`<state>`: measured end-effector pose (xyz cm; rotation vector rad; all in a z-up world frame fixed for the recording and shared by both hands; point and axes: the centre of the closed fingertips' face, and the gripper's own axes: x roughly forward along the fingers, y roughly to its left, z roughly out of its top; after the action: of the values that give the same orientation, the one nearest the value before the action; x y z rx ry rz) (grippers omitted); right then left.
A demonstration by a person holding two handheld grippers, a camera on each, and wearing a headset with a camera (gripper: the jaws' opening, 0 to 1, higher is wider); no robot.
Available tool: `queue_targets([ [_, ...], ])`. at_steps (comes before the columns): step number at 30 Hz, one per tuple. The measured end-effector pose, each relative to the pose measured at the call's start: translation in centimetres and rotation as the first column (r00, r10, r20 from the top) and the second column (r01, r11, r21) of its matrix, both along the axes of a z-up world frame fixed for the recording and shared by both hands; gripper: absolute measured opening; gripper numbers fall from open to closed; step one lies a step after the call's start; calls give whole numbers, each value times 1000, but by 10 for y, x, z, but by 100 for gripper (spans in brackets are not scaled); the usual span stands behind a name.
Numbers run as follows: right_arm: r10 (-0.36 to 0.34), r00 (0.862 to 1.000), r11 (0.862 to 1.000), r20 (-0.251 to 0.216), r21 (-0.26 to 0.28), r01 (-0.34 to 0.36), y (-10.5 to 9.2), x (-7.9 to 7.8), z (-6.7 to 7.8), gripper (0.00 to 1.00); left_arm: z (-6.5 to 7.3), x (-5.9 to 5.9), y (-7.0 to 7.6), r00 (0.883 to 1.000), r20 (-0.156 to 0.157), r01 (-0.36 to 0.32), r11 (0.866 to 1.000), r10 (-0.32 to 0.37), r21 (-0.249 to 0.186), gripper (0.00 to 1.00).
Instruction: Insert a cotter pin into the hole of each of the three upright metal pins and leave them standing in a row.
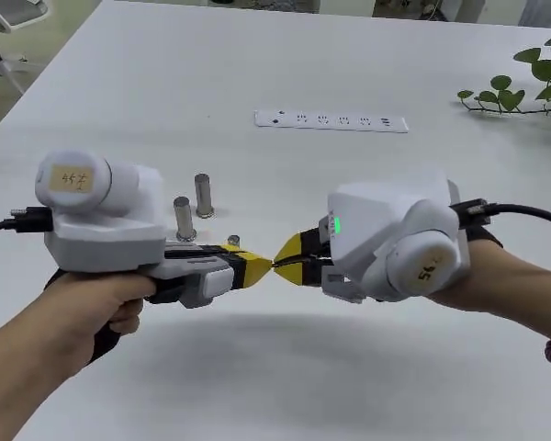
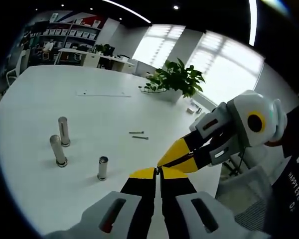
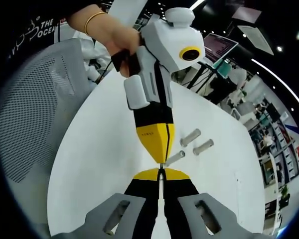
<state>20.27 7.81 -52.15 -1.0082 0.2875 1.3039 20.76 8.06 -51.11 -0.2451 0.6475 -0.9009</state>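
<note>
Head view, left gripper (image 1: pixel 264 265) meets right gripper (image 1: pixel 281 258), fingers pressed together, 3 metal pins (image 1: pixel 184 219) behind

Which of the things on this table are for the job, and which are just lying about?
For the job:
three upright metal pins
two loose cotter pins
left gripper
right gripper

Just lying about:
power strip
leafy plant

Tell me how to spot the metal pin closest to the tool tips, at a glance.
On the white table, look left of the left tool, tips closed, in the left gripper view. The nearest metal pin stands alone in front of two other pins, and looks shorter than both.
</note>
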Motion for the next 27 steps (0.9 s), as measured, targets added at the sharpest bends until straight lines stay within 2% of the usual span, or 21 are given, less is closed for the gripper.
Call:
queue_targets([
  [6, -3, 1000, 1000, 1, 11, 3, 1, 0, 2, 0, -1, -1, -2, 1000, -6, 14, 1000, -14, -2, 0],
  [7, -3, 1000, 1000, 2, 14, 3, 1, 0, 2, 0, -2, -2, -2, 1000, -2, 15, 1000, -15, 4, 0],
  [8, -4, 1000, 1000, 3, 13, 4, 1, 1, 2, 0, -1, 0, -2, 1000, 15, 9, 1000, -9, 7, 0],
  [14, 4, 1000, 1000, 5, 6, -4, 1, 0, 3, 0, -1, 0, -2, 1000, -2, -2, 1000, 2, -15, 0],
  [18, 7, 1000, 1000, 7, 5, -7, 1, 0, 3, 0, -1, -1, -1, 1000, -1, -4, 1000, 4, -20, 0],
  [23, 12, 1000, 1000, 18, 10, -12, 2, 0, 4, 0, 1, 0, 0, 1000, 17, -1, 1000, 2, -21, 0],
  [27, 17, 1000, 1000, 21, 11, -17, 2, -1, 5, 0, 1, -1, 0, 1000, 14, -1, 1000, 1, -23, 0],
])
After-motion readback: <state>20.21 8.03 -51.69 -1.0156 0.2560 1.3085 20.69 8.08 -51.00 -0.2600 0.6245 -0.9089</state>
